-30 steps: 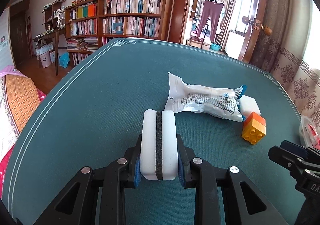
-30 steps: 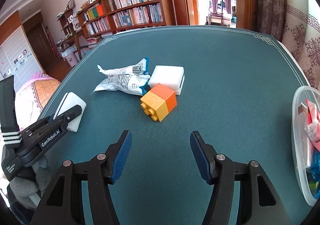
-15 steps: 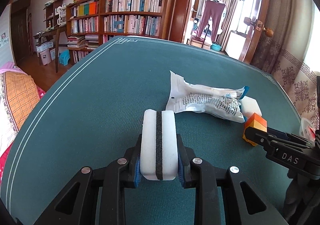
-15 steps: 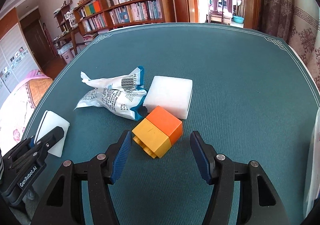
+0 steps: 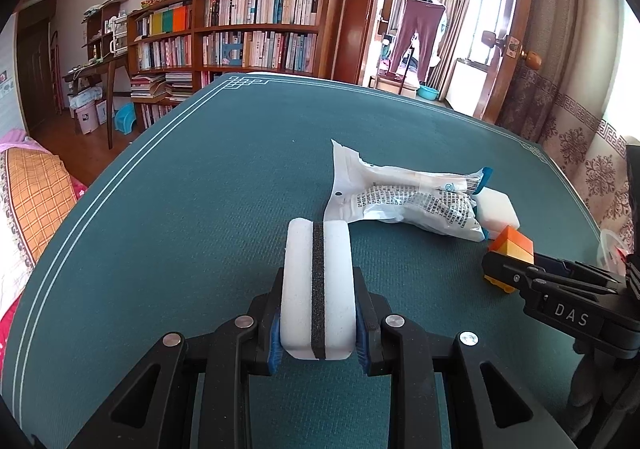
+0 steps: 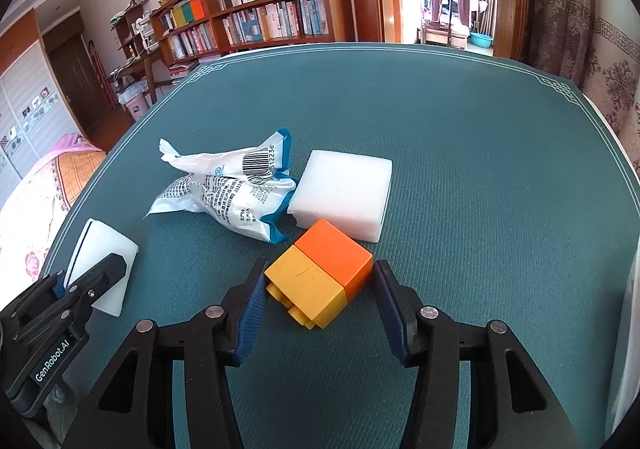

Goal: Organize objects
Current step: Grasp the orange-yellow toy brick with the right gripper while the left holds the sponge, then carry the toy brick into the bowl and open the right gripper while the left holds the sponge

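Now the right gripper (image 6: 318,289) brackets the orange-and-yellow toy brick (image 6: 320,271) on the green table (image 6: 460,153); its jaws have just been closing, pads not yet pressing. Left gripper (image 5: 318,323) clamps a white sponge (image 5: 318,281). Next move, likely: finish closing, then lift.

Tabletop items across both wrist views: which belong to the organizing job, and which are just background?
Job items:
- sponge, clamped in left gripper
- orange-yellow toy block, between the closing right gripper pads
- white foam block
- printed plastic packet
- clear container, partly visible

Background:
- bookshelf
- hanging trousers
- blue basin
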A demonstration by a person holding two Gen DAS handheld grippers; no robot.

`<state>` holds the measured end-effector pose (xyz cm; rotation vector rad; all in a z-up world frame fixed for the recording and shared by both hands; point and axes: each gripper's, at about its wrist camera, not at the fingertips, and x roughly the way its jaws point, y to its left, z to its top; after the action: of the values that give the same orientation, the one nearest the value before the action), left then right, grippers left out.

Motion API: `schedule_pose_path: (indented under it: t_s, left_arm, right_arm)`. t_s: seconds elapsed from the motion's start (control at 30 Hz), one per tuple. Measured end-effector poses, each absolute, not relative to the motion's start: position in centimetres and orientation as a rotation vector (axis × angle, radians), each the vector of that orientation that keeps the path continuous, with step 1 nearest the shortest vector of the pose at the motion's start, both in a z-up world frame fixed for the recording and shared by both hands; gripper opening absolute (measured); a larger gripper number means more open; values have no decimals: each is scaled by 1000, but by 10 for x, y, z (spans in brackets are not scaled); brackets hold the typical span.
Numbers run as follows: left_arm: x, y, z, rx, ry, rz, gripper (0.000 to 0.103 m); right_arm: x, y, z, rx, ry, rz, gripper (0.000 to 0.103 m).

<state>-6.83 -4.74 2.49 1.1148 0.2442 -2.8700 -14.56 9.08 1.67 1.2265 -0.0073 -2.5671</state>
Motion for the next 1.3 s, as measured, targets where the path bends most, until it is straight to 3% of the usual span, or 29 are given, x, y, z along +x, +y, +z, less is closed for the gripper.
schedule_pose_path:
  t_s: [1.3]
  left_arm:
    - [-58,-35,29,1088,170,-2926,29]
  right_arm:
    - [-66,219,87,1088,-122,-2840,53]
